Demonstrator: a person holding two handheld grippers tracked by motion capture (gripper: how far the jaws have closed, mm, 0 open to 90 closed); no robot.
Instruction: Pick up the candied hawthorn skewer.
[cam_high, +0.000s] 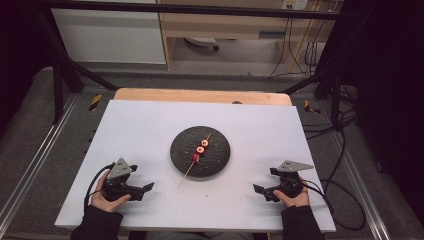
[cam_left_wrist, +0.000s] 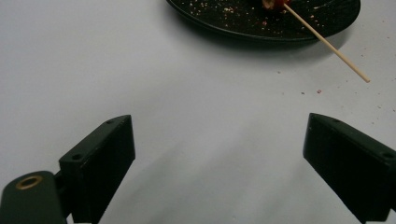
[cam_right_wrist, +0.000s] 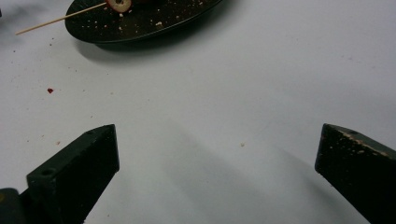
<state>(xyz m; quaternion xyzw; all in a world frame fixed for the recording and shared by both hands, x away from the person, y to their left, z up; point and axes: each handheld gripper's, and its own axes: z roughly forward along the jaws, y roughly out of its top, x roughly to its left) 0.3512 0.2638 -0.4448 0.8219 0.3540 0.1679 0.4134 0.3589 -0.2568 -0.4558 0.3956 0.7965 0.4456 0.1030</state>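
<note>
One skewer (cam_high: 198, 152), diagonal across plate (cam_high: 220, 157)

Right gripper view: the right gripper (cam_right_wrist: 217, 172) has its two black jaws spread wide apart with nothing between them, just bare white table (cam_right_wrist: 261, 79); the dark plate (cam_right_wrist: 154, 21) sits well beyond the jaws, up toward the left, crumbs speckled all over it; a thin wooden skewer (cam_right_wrist: 58, 19) pokes out past the plate's left rim, its bare end hanging over the table; one red round slice (cam_right_wrist: 119, 4) is threaded on it over the plate; a tiny red fleck (cam_right_wrist: 50, 90) lies below-left of the plate.
</note>
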